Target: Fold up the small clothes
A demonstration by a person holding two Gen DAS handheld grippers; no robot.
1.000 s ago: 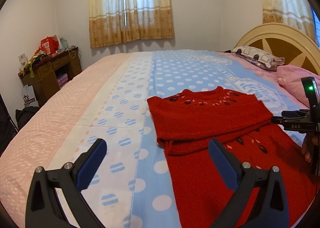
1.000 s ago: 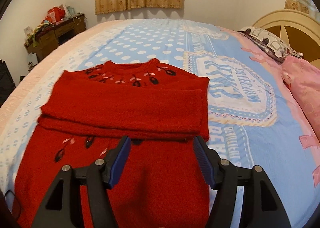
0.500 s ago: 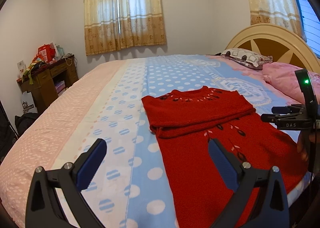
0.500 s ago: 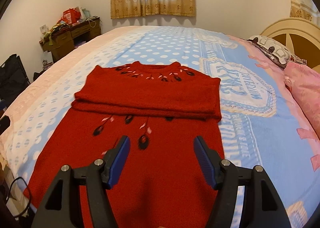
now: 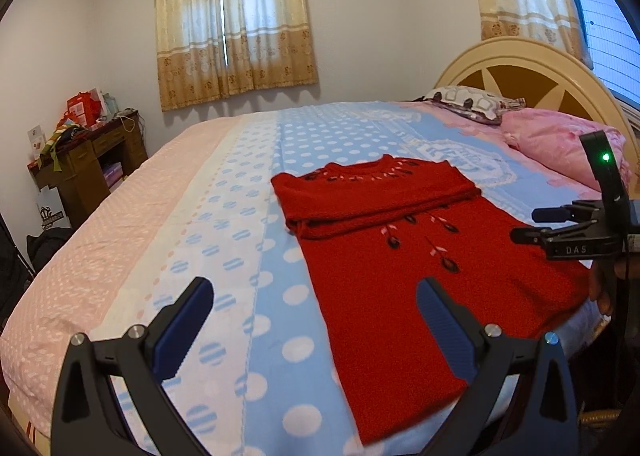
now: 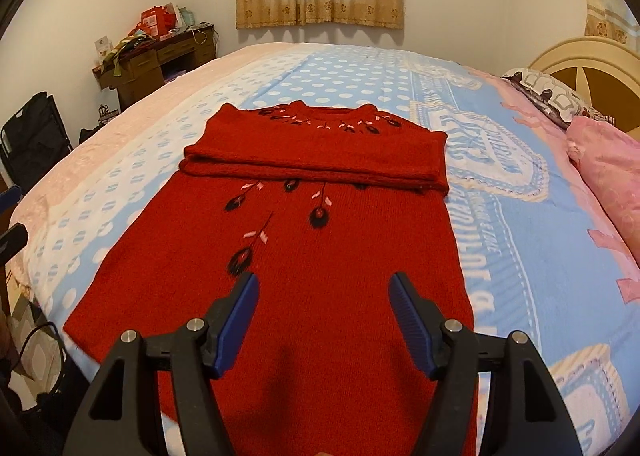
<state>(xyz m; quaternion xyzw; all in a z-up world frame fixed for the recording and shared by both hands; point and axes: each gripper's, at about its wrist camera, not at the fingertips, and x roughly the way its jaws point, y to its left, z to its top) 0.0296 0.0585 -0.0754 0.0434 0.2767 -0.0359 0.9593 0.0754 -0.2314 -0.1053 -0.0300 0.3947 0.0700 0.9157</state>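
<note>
At my ten o'clock I see a cluttered wooden desk (image 5: 90, 172); curtains (image 5: 234, 22) hang at twelve; two pillows (image 5: 560, 146) meet the headboard (image 5: 532, 70) at two.

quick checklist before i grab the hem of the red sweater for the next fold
1. Left gripper open and empty: ok, its jaws stand wide apart with nothing between them.
2. Right gripper open and empty: ok, jaws apart, above the lower body of the sweater.
3. Sleeves of the red sweater folded in: ok, they lie in a band across the chest below the collar.
4. Lower body flat: ok, no big wrinkles show.
5. Hem reachable: cannot tell for the near right corner, it is hidden behind the right gripper; the near left corner shows at the edge of the bed.
6. Fold path clear: ok, the pink pillow lies off to the side.
</note>
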